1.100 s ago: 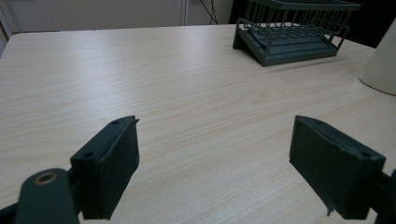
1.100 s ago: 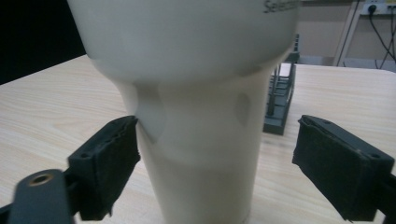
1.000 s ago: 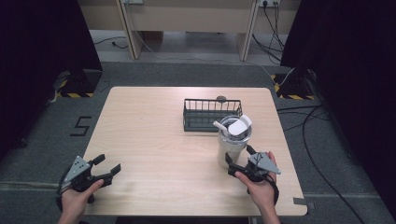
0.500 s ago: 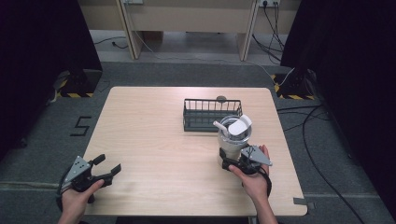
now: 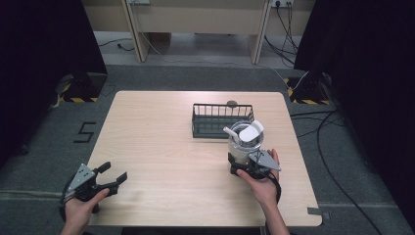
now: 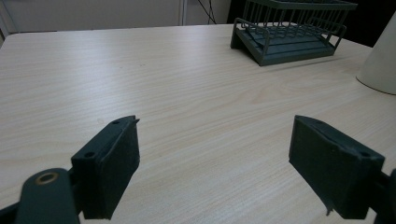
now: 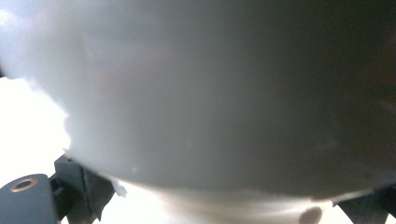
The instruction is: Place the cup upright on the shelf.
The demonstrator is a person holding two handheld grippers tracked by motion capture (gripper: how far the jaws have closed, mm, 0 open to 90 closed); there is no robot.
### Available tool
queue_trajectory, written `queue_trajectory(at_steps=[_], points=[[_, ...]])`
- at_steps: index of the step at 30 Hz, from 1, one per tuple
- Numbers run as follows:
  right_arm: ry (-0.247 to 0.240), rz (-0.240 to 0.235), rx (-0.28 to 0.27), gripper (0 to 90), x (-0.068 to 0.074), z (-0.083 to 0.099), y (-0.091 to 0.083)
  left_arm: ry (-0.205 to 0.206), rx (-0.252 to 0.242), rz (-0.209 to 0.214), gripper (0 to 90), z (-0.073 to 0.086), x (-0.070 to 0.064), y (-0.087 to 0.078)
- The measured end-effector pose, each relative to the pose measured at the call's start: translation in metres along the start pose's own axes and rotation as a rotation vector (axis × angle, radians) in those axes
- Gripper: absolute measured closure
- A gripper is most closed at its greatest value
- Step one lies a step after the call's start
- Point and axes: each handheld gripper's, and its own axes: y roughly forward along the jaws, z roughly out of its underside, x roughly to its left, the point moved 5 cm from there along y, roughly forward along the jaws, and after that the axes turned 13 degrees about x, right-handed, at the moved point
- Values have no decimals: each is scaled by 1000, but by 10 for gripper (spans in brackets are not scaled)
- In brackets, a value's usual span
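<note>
The white container (image 5: 243,143) stands upright near the worktop's (image 5: 161,132) right edge, just in front of the wire basket (image 5: 221,120), with what look like a white scoop and a flap of lid sticking out of its open top. The right claw (image 5: 239,165) has its jaws on either side of the container's base; in the right gripper view the pale wall (image 7: 224,93) presses so close to the camera that it blurs, and I cannot tell whether the jaws have clamped on it or merely flank it. The left claw (image 5: 113,175) rests at the near left corner of the worktop, its jaws wide apart over bare wood.

The main risk, as I judge it, is tipping. The container is tall, the hold sits low on it, and the loose parts on top add weight above. A quick lift or a sideways drag could swing the top over and spill what is inside. A slightly off-centre squeeze could also let the smooth, tapered wall slip out. The basket stands just behind, so a forward push could knock the container against it.

Against the frame from 1 second ago, the right hand has moved forward and the claw, then short of the container, has closed up to its base. The left claw, the basket and the container lie as they did.
</note>
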Motion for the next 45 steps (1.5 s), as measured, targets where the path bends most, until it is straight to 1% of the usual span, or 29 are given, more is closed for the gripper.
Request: queue_trajectory(at_steps=[3, 5, 10, 17, 21, 26, 38, 39, 44, 45], points=[[-1, 13, -1, 104, 0, 0, 0, 1, -1, 1, 155, 0, 0, 0], [2, 10, -1, 105, 1, 0, 0, 1, -1, 1, 155, 0, 0, 0], [-3, 18, 10, 107, 1, -2, -1, -2, -1, 0, 156, 0, 0, 0], [7, 15, 14, 109, 2, -4, -2, -4, -1, -3, 157, 0, 0, 0], [-3, 13, 6, 109, 2, -8, -4, -6, -1, -2, 157, 0, 0, 0], [-8, 16, -11, 109, 1, -20, -6, -10, -4, -6, 157, 0, 1, 0], [-7, 18, -25, 109, 0, -37, -6, -15, -6, -6, 158, 0, 1, 0], [-9, 17, -31, 109, 0, -41, -6, -15, -6, -6, 158, 0, 1, 0], [-9, 16, -36, 109, 0, -47, -5, -18, -8, -5, 158, 0, 1, 0], [-6, 13, -42, 109, 0, -51, -4, -19, -9, -5, 159, 0, 1, 0]])
